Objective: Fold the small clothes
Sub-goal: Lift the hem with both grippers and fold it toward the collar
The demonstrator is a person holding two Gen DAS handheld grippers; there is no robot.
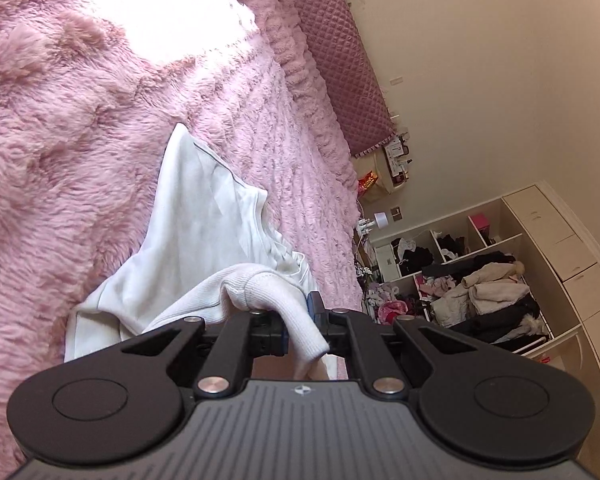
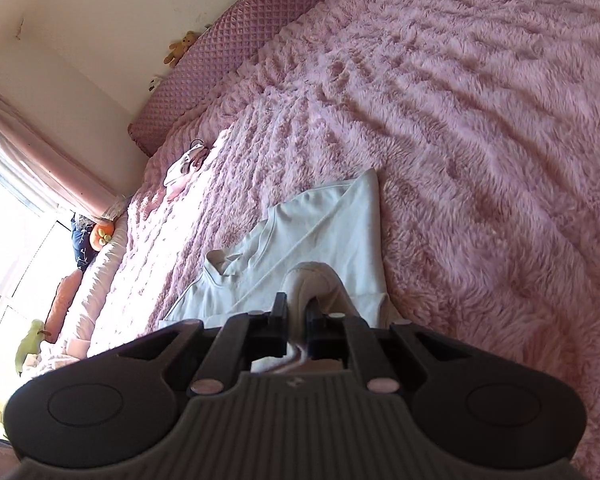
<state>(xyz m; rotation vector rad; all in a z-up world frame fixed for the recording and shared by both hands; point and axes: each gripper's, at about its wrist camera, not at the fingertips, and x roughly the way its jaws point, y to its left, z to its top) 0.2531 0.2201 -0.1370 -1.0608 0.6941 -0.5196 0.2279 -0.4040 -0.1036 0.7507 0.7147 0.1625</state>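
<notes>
One white garment point(image 1: 204, 232) lies on pink blanket point(image 1: 60, 140); both grippers' jaws pinch its ribbed edges.

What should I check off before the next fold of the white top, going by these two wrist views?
1. Left claw has cloth: ok, its fingers are shut on a ribbed edge of the white top.
2. Right claw has cloth: ok, a fold of the white top sits pinched between its fingers.
3. Far part of the top lies flat on the pink blanket: ok, though the collar end is rumpled.
4. Space ahead to lay the fold: ok, the small pink garment lies apart, near the headboard.
5. Both claws hold matching corners: cannot tell.
</notes>
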